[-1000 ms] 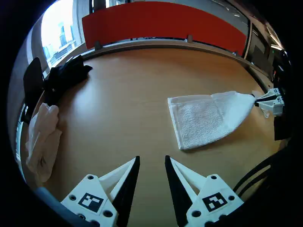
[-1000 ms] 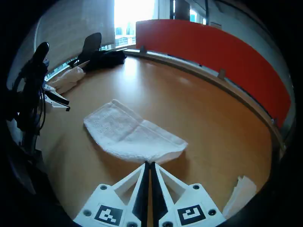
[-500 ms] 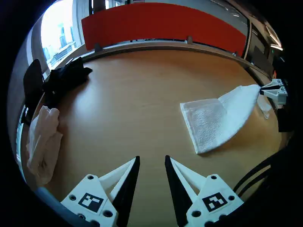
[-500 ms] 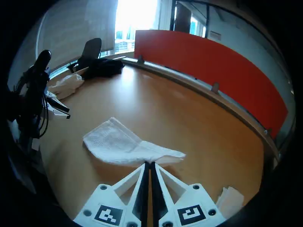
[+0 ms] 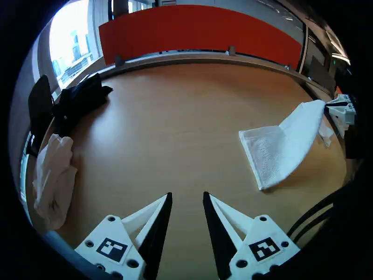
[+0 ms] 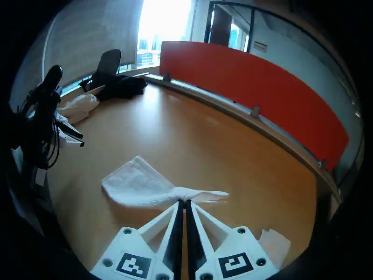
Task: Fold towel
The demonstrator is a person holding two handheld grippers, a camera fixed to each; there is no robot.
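**Towel fold: one corner up, the rest flat on the table**

The right gripper (image 6: pixel 183 203) has its two fingers pressed together on one corner of the white towel (image 6: pixel 135 186). You can see the cloth bunch into a thin tail that runs right up to the tips. In the left gripper view the right gripper (image 5: pixel 340 109) sits at the far right edge, with the towel (image 5: pixel 279 149) rising toward it like a ramp. The lower end lies flat on the wooden table (image 5: pixel 177 116).

The left gripper (image 5: pixel 186 195) hangs over bare wood, well apart from the towel, with its fingers spread and nothing between them.

Other stuff around: a red divider (image 5: pixel 200 25) runs along the far edge of the table. There's a heap of black clothing (image 5: pixel 79 95) near the far left corner and a pale cloth bundle (image 5: pixel 51 177) closer in on the left. A dark chair (image 5: pixel 39 100) stands just off that side.
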